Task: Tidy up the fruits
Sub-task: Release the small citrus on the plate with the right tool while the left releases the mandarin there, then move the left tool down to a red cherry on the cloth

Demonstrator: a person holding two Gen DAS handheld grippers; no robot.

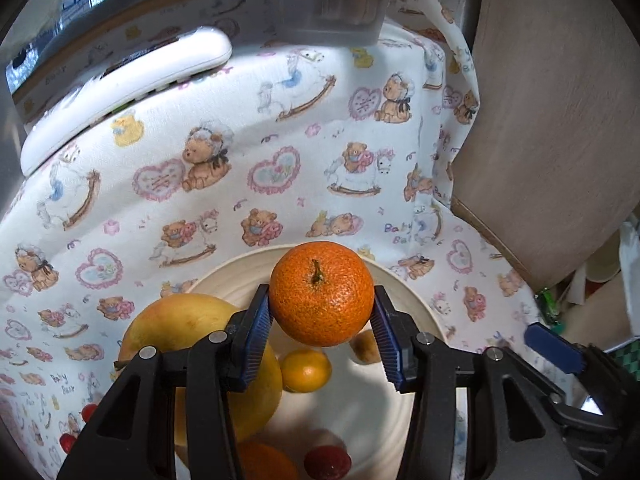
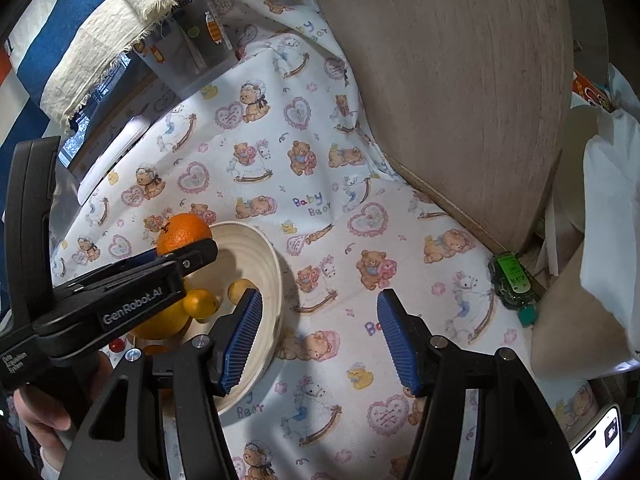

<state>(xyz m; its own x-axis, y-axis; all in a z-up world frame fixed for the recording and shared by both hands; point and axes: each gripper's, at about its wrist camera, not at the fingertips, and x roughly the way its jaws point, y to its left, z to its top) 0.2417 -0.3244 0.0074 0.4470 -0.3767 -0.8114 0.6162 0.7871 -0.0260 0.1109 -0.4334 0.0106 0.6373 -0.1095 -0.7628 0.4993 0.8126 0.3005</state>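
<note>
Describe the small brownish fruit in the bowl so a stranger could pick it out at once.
Find the cream bowl on the teddy-bear tablecloth. Inside it, look on the side away from the big yellow fruit, just past the small orange citrus. The target fruit is the smallest and dullest there: tan-brown, not orange, yellow or red.

The left gripper (image 1: 322,322) clamps an orange (image 1: 321,294) between its blue pads, stem up, above a cream bowl (image 1: 408,292). Inside the bowl lie a large yellow fruit (image 1: 180,328), a small orange fruit (image 1: 306,370), a brown one (image 1: 366,346) and a red one (image 1: 327,462). A teddy-bear tablecloth (image 1: 240,152) covers the table, with a white remote (image 1: 120,92) at far left.
</note>
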